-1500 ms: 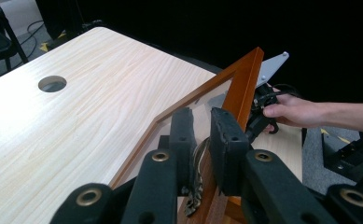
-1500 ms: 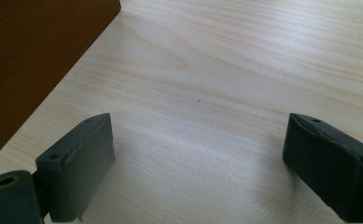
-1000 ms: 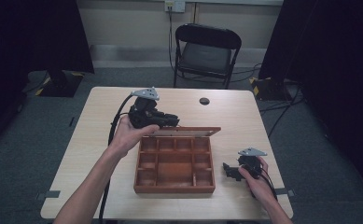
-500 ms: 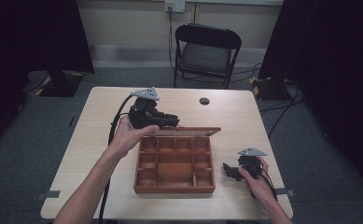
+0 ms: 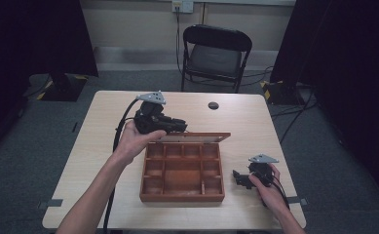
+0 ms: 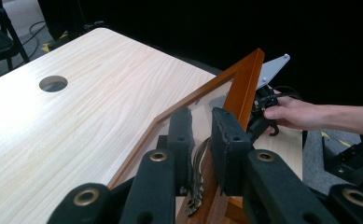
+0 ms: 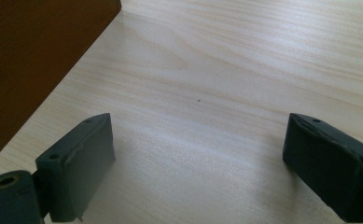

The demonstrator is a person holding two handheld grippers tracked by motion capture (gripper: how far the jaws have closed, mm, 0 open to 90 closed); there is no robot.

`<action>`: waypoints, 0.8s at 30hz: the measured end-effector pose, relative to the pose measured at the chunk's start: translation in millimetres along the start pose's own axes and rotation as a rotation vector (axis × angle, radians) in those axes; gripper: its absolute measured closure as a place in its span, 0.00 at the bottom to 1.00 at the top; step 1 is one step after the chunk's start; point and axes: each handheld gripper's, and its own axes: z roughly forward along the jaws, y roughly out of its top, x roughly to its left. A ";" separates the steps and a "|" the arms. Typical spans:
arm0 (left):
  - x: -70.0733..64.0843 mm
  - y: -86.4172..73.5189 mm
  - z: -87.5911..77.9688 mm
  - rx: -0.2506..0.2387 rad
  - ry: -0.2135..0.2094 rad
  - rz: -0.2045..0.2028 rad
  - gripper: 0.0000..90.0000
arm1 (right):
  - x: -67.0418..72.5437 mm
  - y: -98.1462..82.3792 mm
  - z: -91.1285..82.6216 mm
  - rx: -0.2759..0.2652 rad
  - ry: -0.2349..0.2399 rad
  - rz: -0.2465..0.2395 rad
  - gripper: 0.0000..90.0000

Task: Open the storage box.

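A light wood counter holds an open brown wooden box with many small compartments, sitting near the front edge, about midway between the left and right edges. Its lid stands raised along the box's far side. The left hand-held gripper, held in the person's left hand, is at the far left corner of the box; its jaws are closed on the lid's edge, one pad on each face of the wooden frame. A small metal clasp hangs between the jaws, low down.

The right hand-held gripper rests on the counter just beside the box's right wall, near the front right corner, held by the right hand. Its jaws are spread wide with bare counter between them, grasping nothing. A round hole sits near the counter's far edge. A black folding chair stands beyond the counter.
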 end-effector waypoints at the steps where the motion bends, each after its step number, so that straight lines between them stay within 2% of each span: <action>1: 0.1 0.0 -0.1 0.000 0.000 -0.001 0.87 | 0.0 0.0 0.0 0.000 0.000 0.000 0.09; 24: -0.2 0.8 0.2 0.002 0.005 0.001 0.88 | 0.0 0.0 0.0 0.000 0.000 0.000 0.09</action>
